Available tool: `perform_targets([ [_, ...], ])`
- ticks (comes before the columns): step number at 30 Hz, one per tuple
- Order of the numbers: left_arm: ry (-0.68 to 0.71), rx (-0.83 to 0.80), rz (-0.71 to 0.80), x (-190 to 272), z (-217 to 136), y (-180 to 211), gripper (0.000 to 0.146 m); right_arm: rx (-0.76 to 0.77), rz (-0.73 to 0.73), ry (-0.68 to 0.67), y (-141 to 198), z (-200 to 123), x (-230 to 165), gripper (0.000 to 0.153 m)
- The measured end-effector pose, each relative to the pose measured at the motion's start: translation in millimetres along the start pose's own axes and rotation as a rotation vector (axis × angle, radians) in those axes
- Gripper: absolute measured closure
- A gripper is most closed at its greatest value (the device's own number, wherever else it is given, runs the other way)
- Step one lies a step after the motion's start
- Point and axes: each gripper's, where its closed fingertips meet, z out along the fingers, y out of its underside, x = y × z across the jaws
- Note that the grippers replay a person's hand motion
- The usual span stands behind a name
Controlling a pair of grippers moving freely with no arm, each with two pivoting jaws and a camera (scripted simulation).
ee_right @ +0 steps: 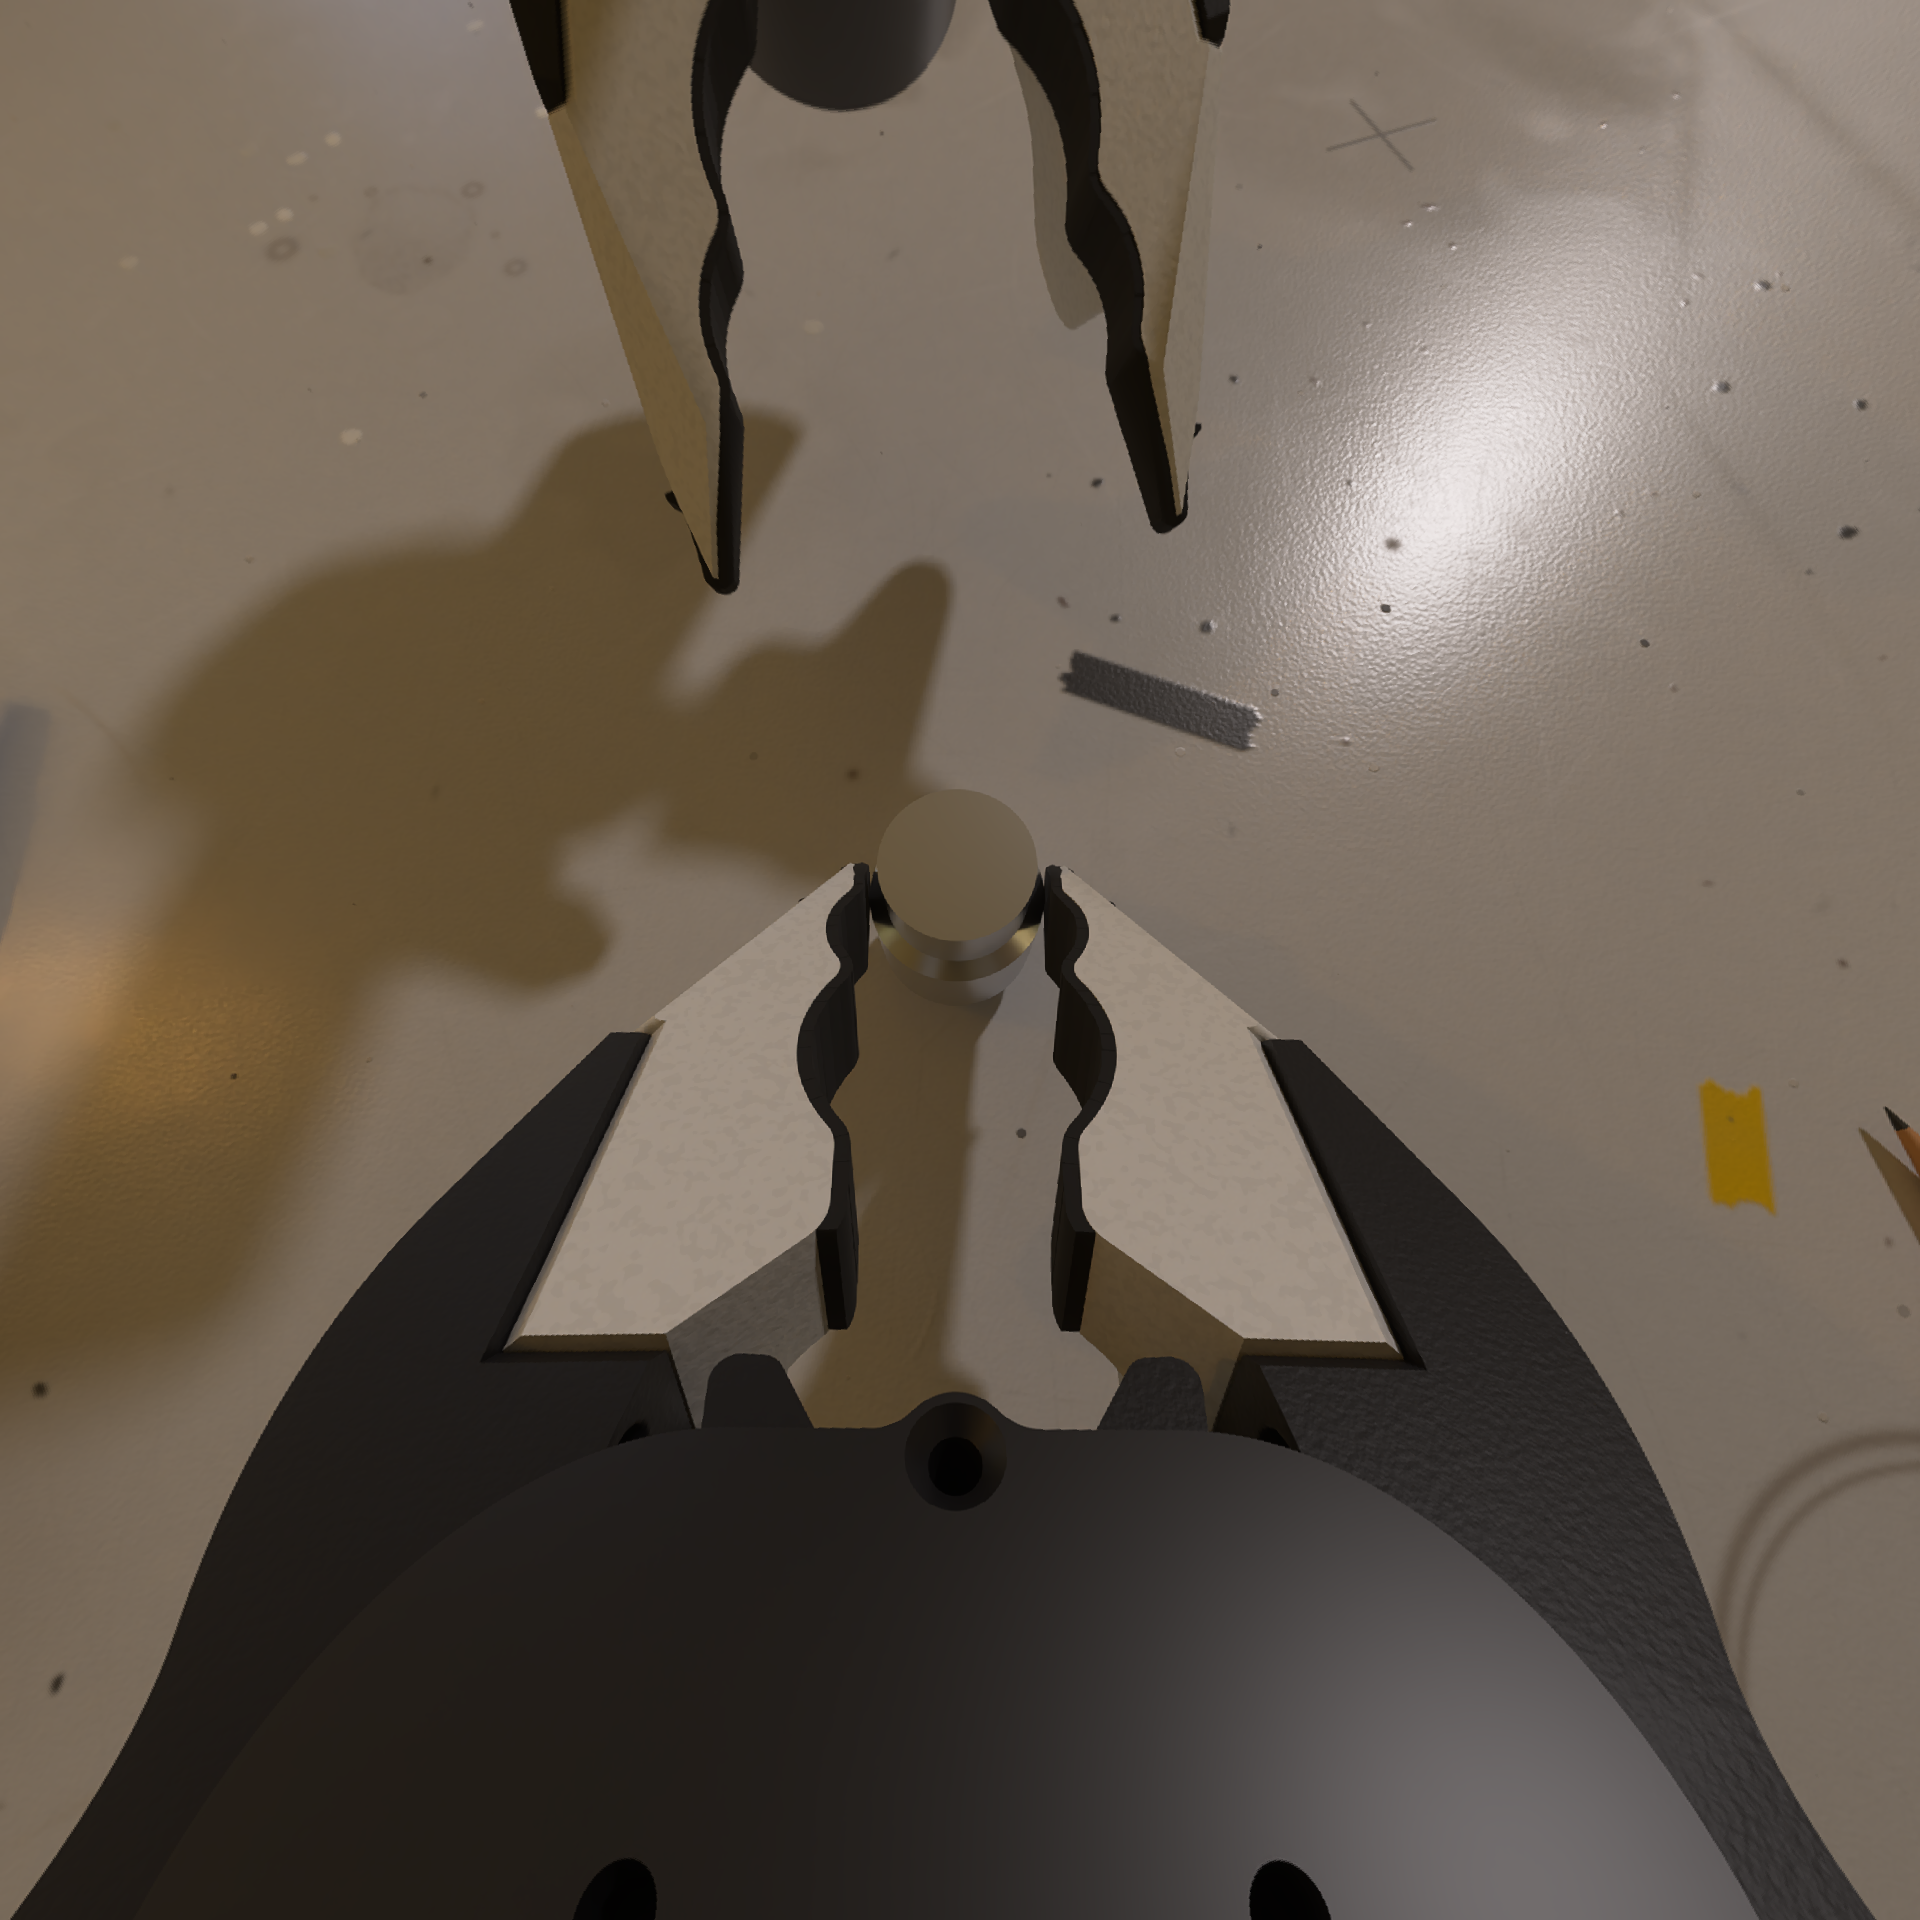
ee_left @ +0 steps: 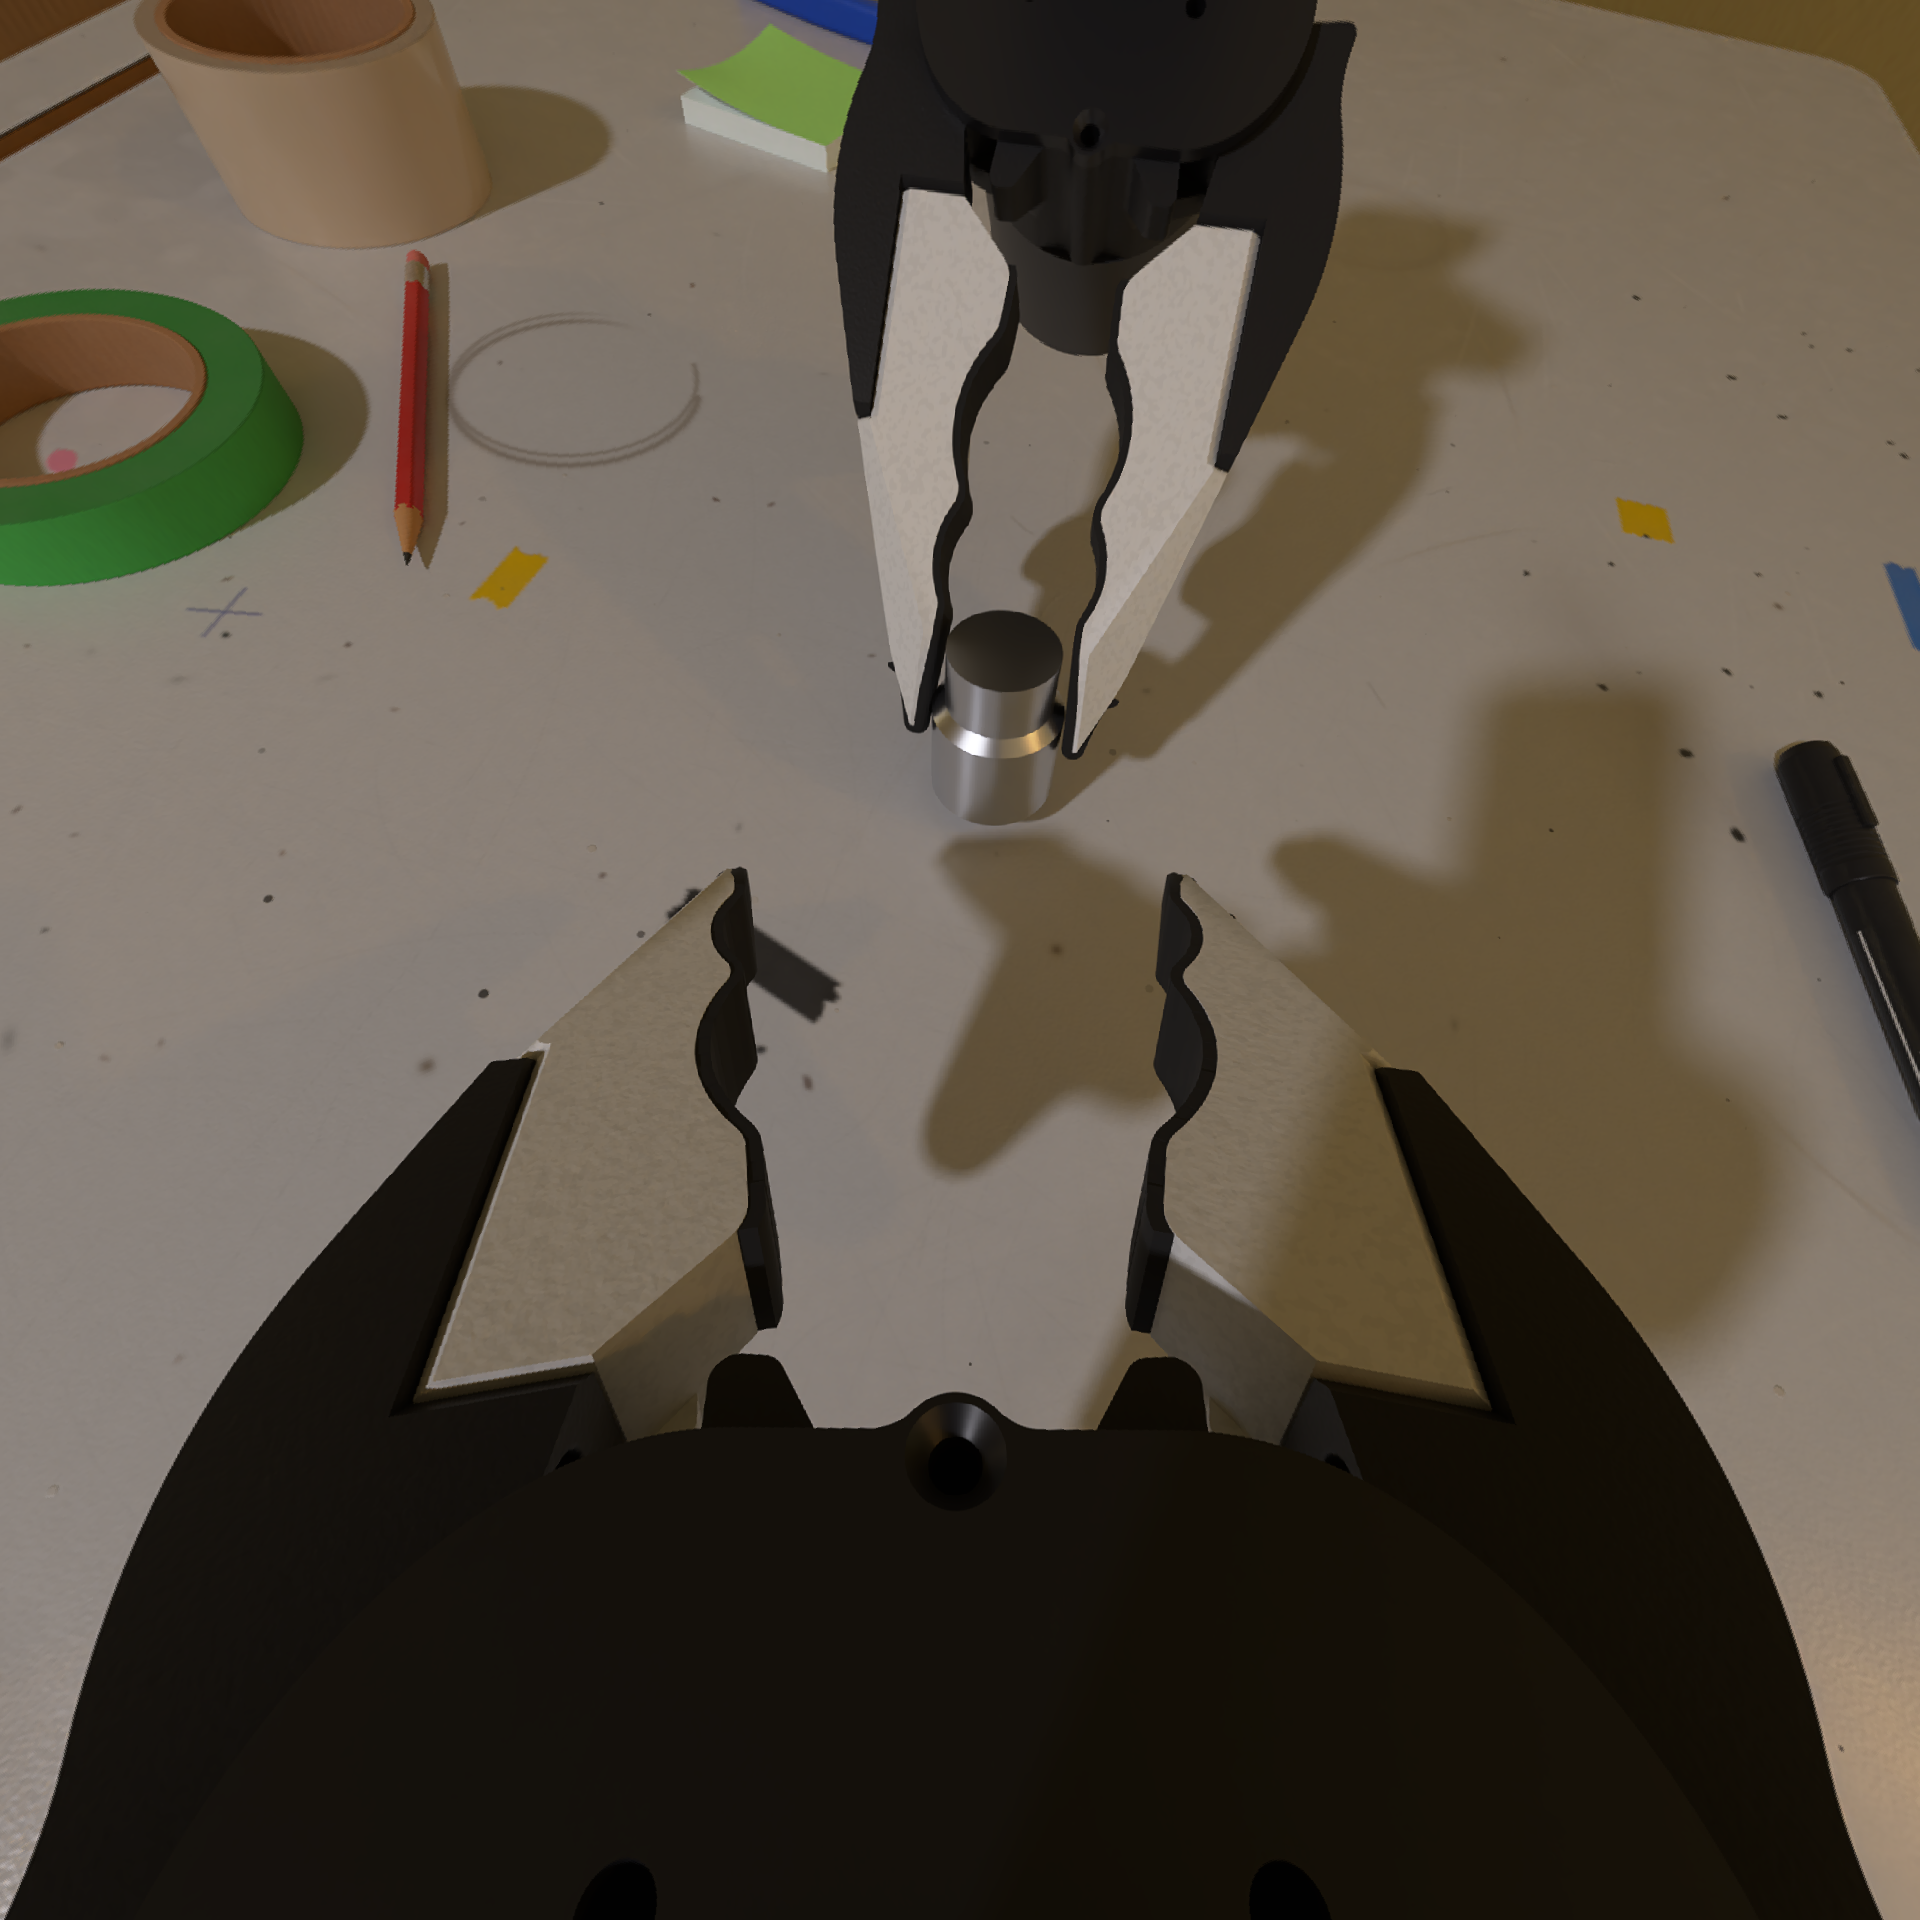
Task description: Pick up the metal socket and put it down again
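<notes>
At the far left of the left wrist view a roll of green tape [ee_left: 125, 436] lay flat on the pale, speckled table [ee_left: 312, 831], with a taller roll of beige tape [ee_left: 322, 125] standing behind it. Just right of the green roll lay a red pencil [ee_left: 414, 405], tip toward the camera, and beyond it a pad of green sticky notes [ee_left: 774, 99] near the table's far edge. A small yellow tape scrap [ee_left: 507, 577] was stuck down near the pencil's tip. In the middle, the metal socket [ee_left: 1000, 717] stood upright, a stepped cylinder with its narrower end on top, pinched at that upper part between the fingertips of the right gripper [ee_left: 997, 717], which reached in from the far side. Whether the socket's base touched the table could not be told. Nearer the camera, the left gripper [ee_left: 954, 883] had its jaws spread wide with nothing between them, its tips short of the socket. At the right edge lay a black marker [ee_left: 1860, 894].
</notes>
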Motion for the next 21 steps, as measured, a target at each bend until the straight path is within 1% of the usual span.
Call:
perform_targets([
  [4, 0.001, 0.001, 0.002, 0, -1, 0, 0.068, -0.016, -0.002, 0.004, 3, 4, 1, 0.119],
  [7, 0.000, 0.007, 0.002, 0, -2, -1, 0.068, -0.025, -0.011, 0.021, 4, 2, 3, 0.083],
  [9, -0.002, 0.010, 0.002, 0, -3, -2, 0.068, -0.026, -0.019, 0.030, 3, -4, 1, 0.072],
  [10, -0.003, 0.011, 0.002, 0, -4, -2, 0.068, -0.026, -0.026, 0.038, 3, -9, 0, 0.071],
  [12, -0.005, 0.015, 0.003, -1, -6, -3, 0.068, -0.019, -0.040, 0.060, 4, -21, -1, 0.071],
  [16, -0.013, 0.021, 0.004, -2, -8, -4, 0.068, -0.025, -0.023, 0.089, 18, -41, 1, 0.083],
  [21, -0.019, 0.024, 0.003, -3, -9, -5, 0.068, -0.046, -0.005, 0.083, 28, -37, 3, 0.100],
])
